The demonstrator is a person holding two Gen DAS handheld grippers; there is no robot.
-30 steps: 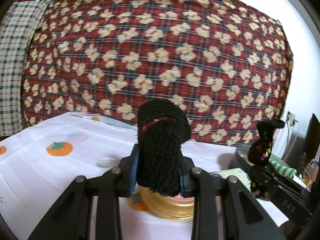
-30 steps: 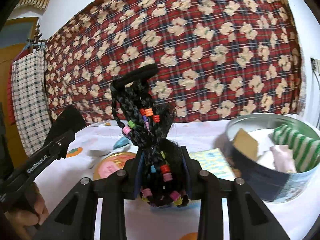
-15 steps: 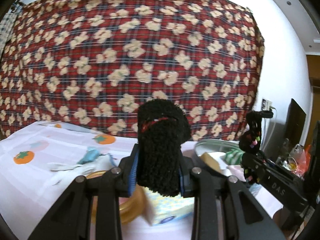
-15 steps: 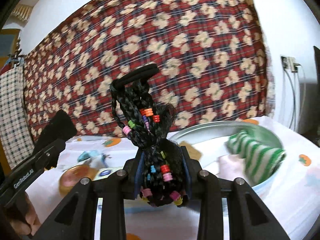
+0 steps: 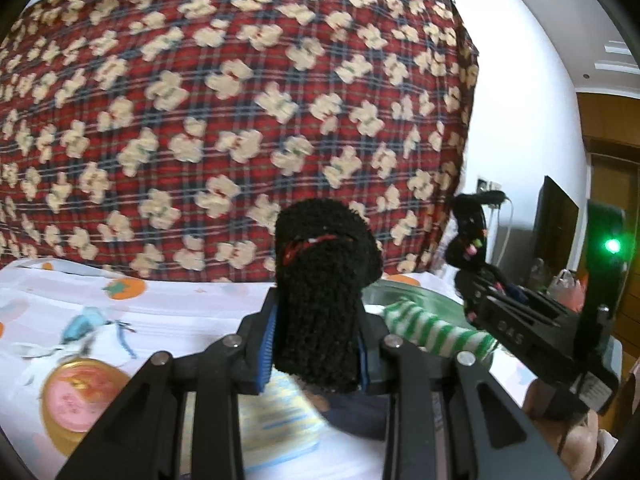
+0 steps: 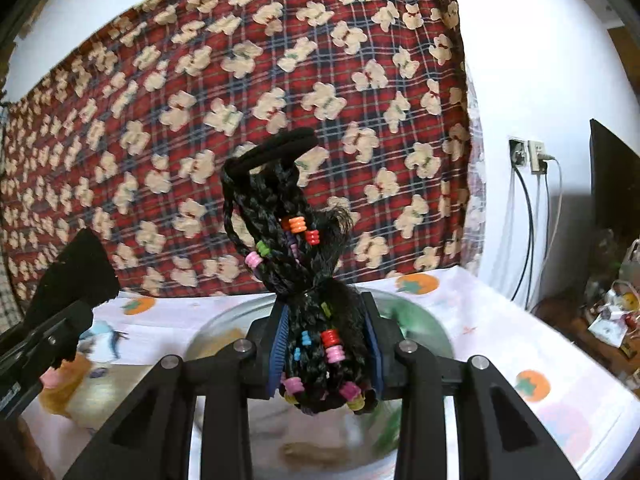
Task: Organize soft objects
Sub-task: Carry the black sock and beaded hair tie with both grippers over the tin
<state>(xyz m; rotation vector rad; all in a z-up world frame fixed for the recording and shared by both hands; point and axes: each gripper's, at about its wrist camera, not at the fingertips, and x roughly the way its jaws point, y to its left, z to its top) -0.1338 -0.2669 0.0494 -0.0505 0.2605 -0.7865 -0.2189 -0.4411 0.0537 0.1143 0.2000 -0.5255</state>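
My left gripper [image 5: 316,344] is shut on a fuzzy black sock [image 5: 320,280] with a thin red stitch near its top; the sock stands up between the blue pads. My right gripper [image 6: 326,344] is shut on a bundle of black braids with coloured beads [image 6: 304,264], topped by a black elastic loop. In the left wrist view the right gripper [image 5: 480,300] with the braids shows at the right, above a round metal tin [image 5: 424,296] that holds a green-and-white striped sock [image 5: 440,332]. In the right wrist view the tin [image 6: 436,332] lies right under the braids, and the left gripper with the black sock [image 6: 76,280] shows at the left edge.
A white cloth with orange fruit prints [image 5: 180,312] covers the table. On it lie a gold-rimmed tin lid [image 5: 80,396], a blue-and-yellow packet [image 5: 280,420] and a small blue scrap [image 5: 80,328]. A red plaid cloth with bears [image 5: 240,120] hangs behind. A dark screen [image 6: 616,184] and wall cables stand at the right.
Both grippers have swung to the right over the table with their loads still held. The tin has come from the right side to below the right gripper. The lid has slid left in both views.
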